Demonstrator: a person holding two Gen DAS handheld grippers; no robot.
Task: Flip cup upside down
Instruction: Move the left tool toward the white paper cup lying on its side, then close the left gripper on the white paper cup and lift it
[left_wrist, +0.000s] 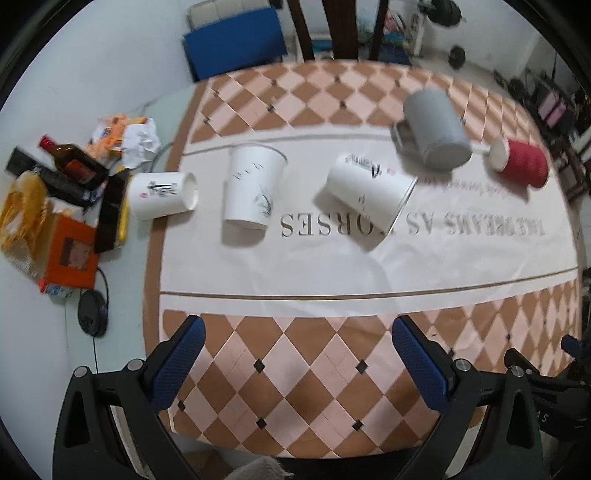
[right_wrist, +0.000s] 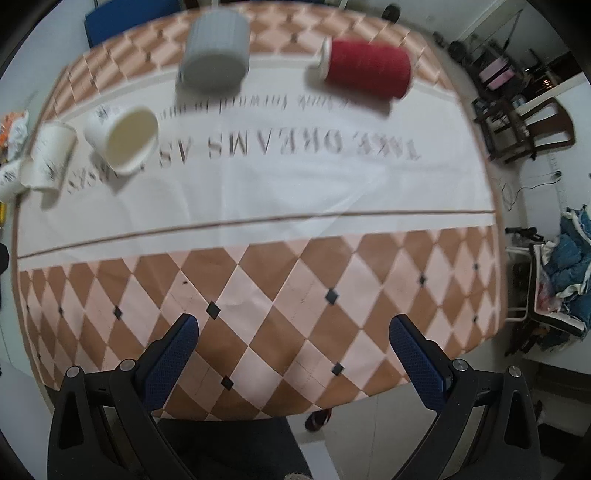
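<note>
Both-handed rig, nothing gripped. Left tongs (left_wrist: 297, 363) gaped wide and empty above the diamond-patterned cloth (left_wrist: 295, 369) at the bench's near edge; right tongs (right_wrist: 293, 360) likewise spread wide, holding nothing. Cups sat well ahead of both, across the white lettered band. White paper cup (left_wrist: 367, 192) lay tilted on its side, mouth toward the right tongs' view, ahead and slightly right of the left tongs. Second white cup (left_wrist: 255, 186) stood just left of it, wider rim on top; third white cup (left_wrist: 162, 195) lay on its side at the cloth's left edge. Grey mug (left_wrist: 436, 129) and red cup (left_wrist: 521, 162) lay farther right, both on their sides.
</note>
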